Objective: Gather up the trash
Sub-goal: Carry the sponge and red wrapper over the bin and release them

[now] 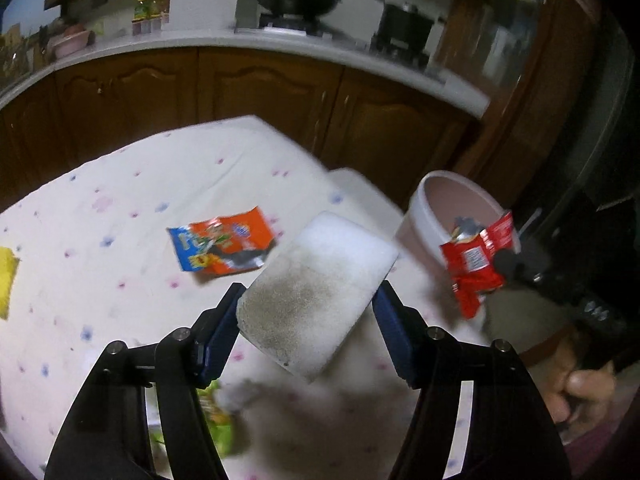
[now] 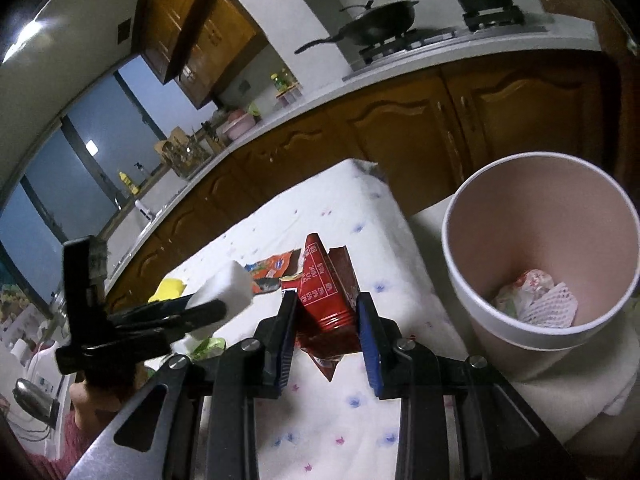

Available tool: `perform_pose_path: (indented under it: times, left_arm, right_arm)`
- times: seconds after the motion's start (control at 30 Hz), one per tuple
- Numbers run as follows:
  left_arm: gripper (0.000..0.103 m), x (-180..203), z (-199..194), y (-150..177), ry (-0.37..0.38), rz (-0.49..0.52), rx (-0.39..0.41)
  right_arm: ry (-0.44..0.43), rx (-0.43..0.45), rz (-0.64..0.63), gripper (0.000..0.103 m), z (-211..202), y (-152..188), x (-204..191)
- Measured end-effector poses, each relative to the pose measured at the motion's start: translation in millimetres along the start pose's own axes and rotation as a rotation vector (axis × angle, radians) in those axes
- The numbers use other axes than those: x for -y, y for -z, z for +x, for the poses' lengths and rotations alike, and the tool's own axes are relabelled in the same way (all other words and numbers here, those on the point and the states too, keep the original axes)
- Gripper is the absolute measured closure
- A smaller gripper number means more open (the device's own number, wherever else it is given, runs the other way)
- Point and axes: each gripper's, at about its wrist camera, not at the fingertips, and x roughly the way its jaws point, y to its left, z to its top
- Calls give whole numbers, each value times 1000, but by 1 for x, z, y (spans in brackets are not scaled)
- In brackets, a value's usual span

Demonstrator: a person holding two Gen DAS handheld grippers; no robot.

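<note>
- Sponge (image 1: 316, 292) (white, its face soiled grey) sits clamped in the left gripper (image 1: 310, 308) above the floral tablecloth (image 1: 100, 240).
- Orange snack wrapper (image 1: 222, 244) lies flat on the cloth beyond.
- Right gripper (image 2: 326, 312) grasps a crumpled red wrapper (image 2: 326, 296), just beside the pink bin (image 2: 540, 344).

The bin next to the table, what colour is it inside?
Pale pink inside the bin, with a white rim; the right wrist view shows it best.

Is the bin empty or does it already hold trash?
Not empty: the bin holds crumpled wrappers at its bottom.
</note>
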Motion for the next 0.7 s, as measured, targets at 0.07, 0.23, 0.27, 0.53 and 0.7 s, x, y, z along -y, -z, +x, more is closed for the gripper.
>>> perform_pose_path:
  times: [0.07,0.23,0.27,0.53,0.7]
  left_arm:
    - [38,8,-5,-2,15,-12,27]
    - [38,28,-6,-5,64,-27,52]
    - [38,31,-5,-6,69,-27,52]
    - [38,70,8,-13,119,12,44]
    - [38,93,17,-18,138,46,44]
  right_arm:
    - [9,15,2,73,-7,-3,4]
    - [43,52,29,73,-25,-7,22]
    - [52,61,35,73,-29,-8,27]
    - [98,103,66,73,-52,-11,52]
    - [124,122,83,73,-63,-14,68]
